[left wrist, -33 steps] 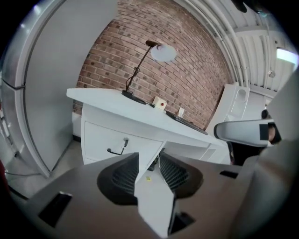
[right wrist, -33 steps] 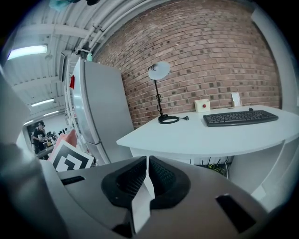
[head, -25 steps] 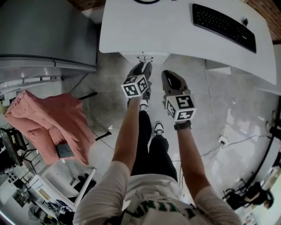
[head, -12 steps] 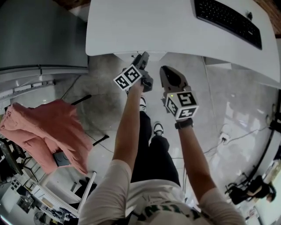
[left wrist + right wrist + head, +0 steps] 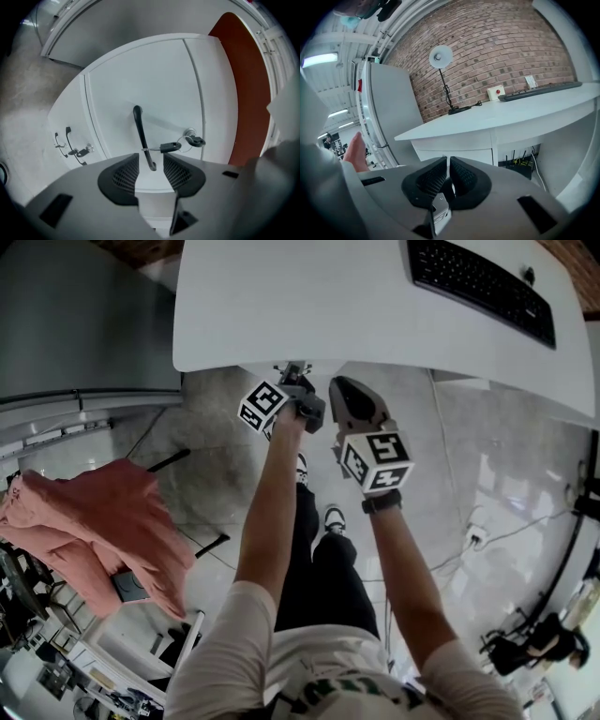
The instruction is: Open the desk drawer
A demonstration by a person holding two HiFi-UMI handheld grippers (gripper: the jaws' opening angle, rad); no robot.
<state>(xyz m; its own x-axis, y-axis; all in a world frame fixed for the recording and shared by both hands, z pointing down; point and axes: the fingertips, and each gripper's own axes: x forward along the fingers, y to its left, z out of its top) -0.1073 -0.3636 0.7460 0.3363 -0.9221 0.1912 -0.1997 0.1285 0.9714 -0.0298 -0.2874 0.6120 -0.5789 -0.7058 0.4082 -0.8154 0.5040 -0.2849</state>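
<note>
Closing now could go badly: the left gripper (image 5: 152, 161) has its jaws apart around only the tip of the black handle (image 5: 139, 133), and they have just been closing a little with that tip between them, pads not yet pressing. A grip so near the end may slide off when pulled. A key (image 5: 169, 147) hangs from the lock (image 5: 190, 134) right across the handle, so the jaws could pinch it too and spoil the hold. With a key in the lock, the drawer (image 5: 140, 70) may also be locked, and a hard tug would then jerk the gripper free. The drawer sits under the front edge of the desk (image 5: 309, 296), straight ahead of the left gripper. The right gripper (image 5: 446, 171) is closed on nothing and points past the desk corner

Compared with a second ago, the left gripper has rolled onto its side, its marker cube turned, and both hands have moved in closer under the desk edge
</note>
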